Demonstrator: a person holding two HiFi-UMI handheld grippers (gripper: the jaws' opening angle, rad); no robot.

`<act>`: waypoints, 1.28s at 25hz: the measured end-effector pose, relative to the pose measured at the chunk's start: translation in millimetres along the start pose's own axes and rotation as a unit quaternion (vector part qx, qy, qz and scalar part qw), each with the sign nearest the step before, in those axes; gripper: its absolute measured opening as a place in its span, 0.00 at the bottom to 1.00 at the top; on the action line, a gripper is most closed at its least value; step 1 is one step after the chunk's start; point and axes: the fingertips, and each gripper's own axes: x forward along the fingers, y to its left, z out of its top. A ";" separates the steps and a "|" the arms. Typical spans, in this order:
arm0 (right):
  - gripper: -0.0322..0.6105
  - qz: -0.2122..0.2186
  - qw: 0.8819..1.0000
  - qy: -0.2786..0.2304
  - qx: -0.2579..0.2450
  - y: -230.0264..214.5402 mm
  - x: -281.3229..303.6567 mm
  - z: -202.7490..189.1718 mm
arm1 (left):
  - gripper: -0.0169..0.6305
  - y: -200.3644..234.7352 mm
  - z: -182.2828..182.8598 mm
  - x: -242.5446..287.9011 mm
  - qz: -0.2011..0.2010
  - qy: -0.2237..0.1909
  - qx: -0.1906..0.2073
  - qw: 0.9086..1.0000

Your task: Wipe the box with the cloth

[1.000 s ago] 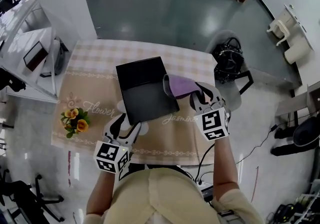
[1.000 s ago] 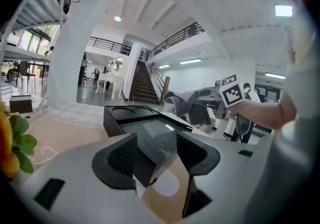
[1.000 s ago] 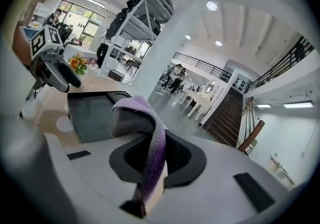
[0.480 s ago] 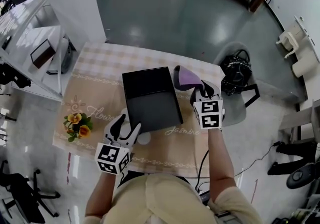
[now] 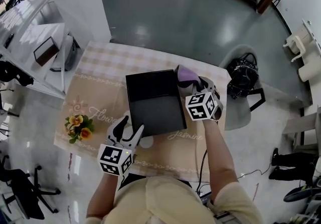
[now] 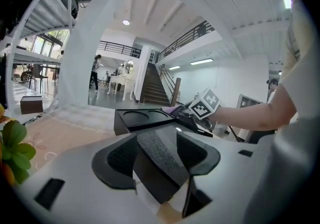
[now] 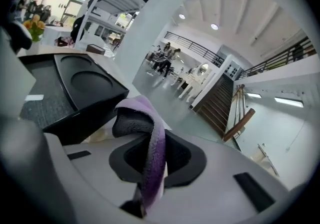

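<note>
A flat black box (image 5: 153, 100) lies on the table with its lid on; the lid's two round recesses show in the left gripper view on the box (image 6: 145, 118). My left gripper (image 5: 129, 129) holds the box's near left corner, its jaws shut on that corner (image 6: 157, 150). My right gripper (image 5: 193, 85) is at the box's far right corner, shut on a purple cloth (image 5: 186, 74). In the right gripper view the cloth (image 7: 145, 133) hangs folded out of the jaws, just beside the box (image 7: 75, 92). Whether cloth and box touch I cannot tell.
The table carries a beige patterned tablecloth (image 5: 98, 70). A small bunch of yellow flowers (image 5: 76, 123) sits at its left edge. A grey chair with a black bag (image 5: 244, 80) stands to the right. White shelving (image 5: 35, 47) stands to the left.
My right gripper has carried the cloth from the middle of the box's right side up to its far right corner. The left gripper has kept its hold on the near corner.
</note>
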 end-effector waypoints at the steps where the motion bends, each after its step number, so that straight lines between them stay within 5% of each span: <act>1: 0.14 0.013 1.000 -0.005 -0.017 8.2 3.3 3.1 | 0.41 -0.6 -0.9 0.4 -0.001 0.001 0.000 1.000; 6: 0.14 0.099 0.989 -0.060 -0.091 51.1 0.0 22.0 | 0.41 0.1 -5.6 -0.4 -0.003 0.007 -0.005 1.000; 12: 0.14 0.153 0.978 -0.067 -0.125 65.1 -13.4 17.4 | 0.41 1.1 -10.2 -2.0 -0.007 0.011 -0.008 1.000; 32: 0.14 0.208 0.965 -0.055 -0.152 90.7 -82.9 -28.5 | 0.41 -13.1 -14.7 -2.4 -0.039 0.014 0.004 0.999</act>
